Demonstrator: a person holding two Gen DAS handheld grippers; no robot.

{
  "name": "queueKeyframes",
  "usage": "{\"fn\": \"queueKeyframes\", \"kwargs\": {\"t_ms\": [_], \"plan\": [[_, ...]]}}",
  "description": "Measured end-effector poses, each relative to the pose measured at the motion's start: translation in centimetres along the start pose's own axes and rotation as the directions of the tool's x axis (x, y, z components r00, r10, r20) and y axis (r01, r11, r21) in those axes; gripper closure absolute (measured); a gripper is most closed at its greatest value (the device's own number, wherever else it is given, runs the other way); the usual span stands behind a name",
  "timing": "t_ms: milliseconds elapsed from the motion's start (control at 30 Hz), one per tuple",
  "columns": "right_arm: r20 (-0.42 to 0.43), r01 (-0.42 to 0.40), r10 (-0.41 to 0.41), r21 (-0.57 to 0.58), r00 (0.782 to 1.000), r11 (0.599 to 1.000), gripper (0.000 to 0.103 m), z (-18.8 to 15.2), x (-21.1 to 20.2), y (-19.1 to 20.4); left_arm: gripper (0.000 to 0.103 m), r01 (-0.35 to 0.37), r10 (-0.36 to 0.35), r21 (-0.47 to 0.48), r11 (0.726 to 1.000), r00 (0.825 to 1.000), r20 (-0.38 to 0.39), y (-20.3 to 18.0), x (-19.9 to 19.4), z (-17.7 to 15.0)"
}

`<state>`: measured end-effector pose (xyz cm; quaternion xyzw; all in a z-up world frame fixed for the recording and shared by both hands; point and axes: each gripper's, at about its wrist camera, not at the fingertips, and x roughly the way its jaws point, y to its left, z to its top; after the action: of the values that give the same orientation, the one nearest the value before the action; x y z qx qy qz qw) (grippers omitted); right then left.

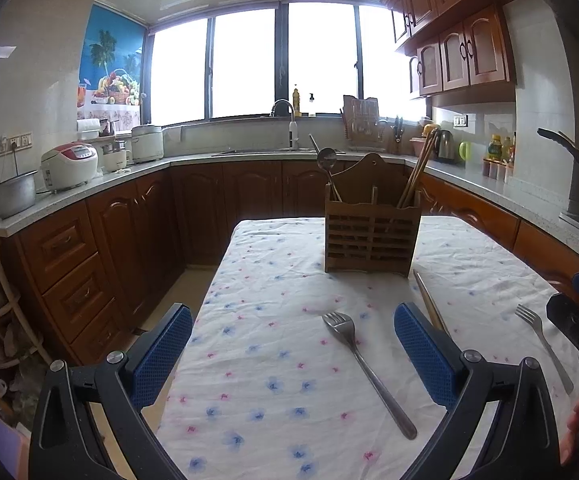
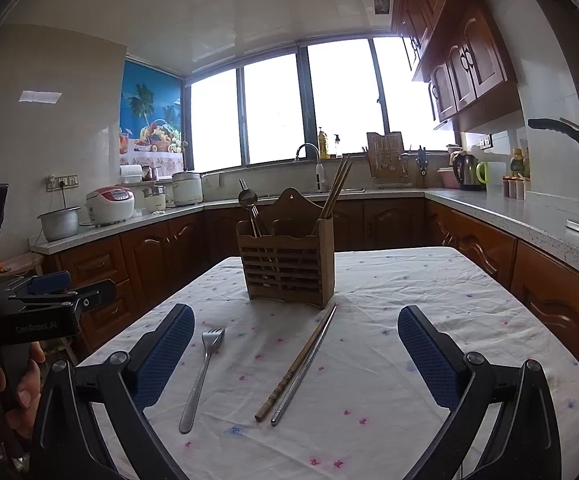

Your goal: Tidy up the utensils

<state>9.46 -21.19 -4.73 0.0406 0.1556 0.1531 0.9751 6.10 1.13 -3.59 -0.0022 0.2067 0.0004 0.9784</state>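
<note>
A slatted wooden utensil holder (image 1: 371, 236) (image 2: 287, 268) stands on the flowered tablecloth, with a ladle (image 1: 326, 158) (image 2: 248, 199) in its left slot and wooden chopsticks (image 1: 419, 170) (image 2: 337, 188) in its right slot. A metal fork (image 1: 363, 364) lies between my open left gripper's (image 1: 293, 356) blue pads. A second fork (image 1: 543, 340) (image 2: 203, 372) lies to the right. A wooden chopstick (image 2: 289, 372) (image 1: 429, 300) and a metal chopstick (image 2: 307, 364) lie between my open right gripper's (image 2: 295, 356) pads. Both grippers are empty.
The table (image 2: 429, 300) sits in a U-shaped kitchen with brown cabinets. The counter (image 1: 89, 188) holds rice cookers and a pot on the left, a sink (image 1: 285, 150) at the back, and a kettle (image 2: 465, 172) and a stove pan on the right.
</note>
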Motion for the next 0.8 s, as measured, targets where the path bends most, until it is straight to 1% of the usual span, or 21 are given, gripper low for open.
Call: {"fn": "queueKeyframes", "kwargs": {"t_ms": [500,800], "plan": [[0.013,-0.003,0.003,-0.006,1.0,1.0,0.0,0.59,-0.5,0.19,0.001,-0.001,0.001,-0.003,1.0,1.0,-0.002,-0.05,-0.09,0.11],[0.012,-0.002,0.002,-0.007,1.0,1.0,0.0,0.79,-0.59,0.33,0.001,-0.005,0.005,0.012,1.0,1.0,0.004,-0.44,-0.43,-0.08]]}}
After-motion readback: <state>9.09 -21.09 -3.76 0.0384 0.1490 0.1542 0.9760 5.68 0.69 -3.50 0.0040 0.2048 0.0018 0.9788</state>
